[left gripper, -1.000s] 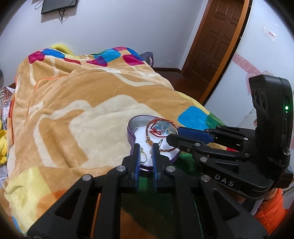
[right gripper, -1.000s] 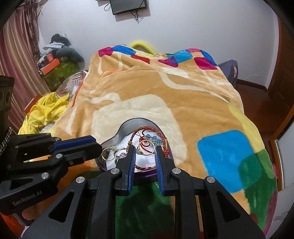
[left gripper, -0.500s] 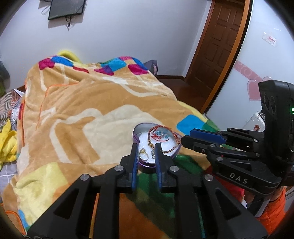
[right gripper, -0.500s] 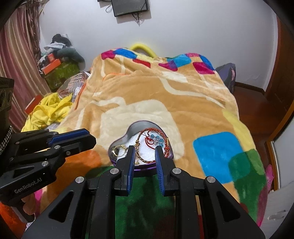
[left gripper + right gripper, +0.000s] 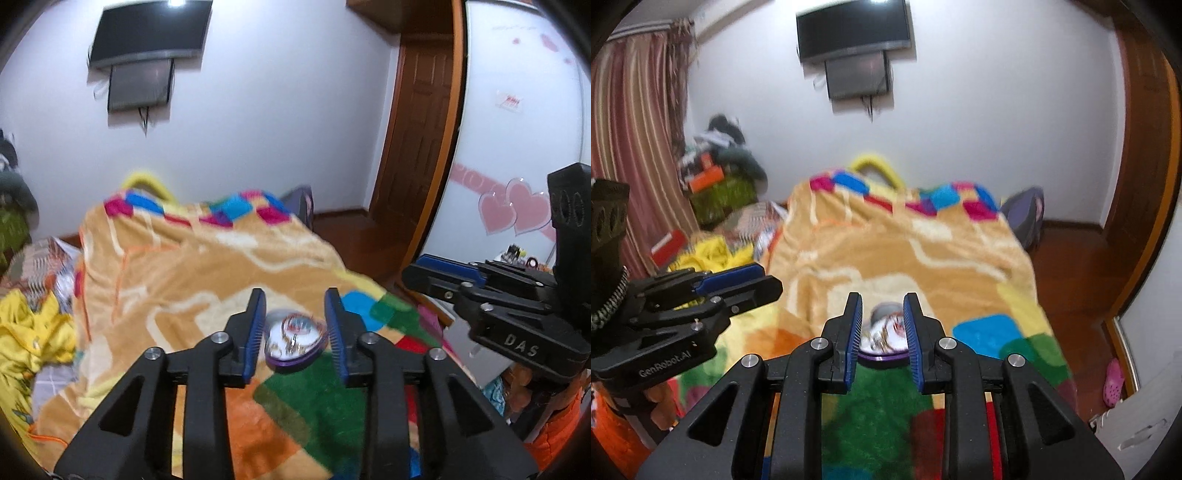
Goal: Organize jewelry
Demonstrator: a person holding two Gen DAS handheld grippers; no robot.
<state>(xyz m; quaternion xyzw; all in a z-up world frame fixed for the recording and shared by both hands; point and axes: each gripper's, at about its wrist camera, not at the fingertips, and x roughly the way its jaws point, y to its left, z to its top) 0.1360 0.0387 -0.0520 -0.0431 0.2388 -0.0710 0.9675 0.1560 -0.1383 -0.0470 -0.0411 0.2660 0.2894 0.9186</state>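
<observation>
White walls (image 5: 979, 110), brown door (image 5: 417, 147).

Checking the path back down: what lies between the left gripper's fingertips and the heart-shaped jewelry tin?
Nothing but blanket. In the left wrist view the left gripper, jaws just opened and empty, frames the jewelry tin across bare bedcover.
</observation>
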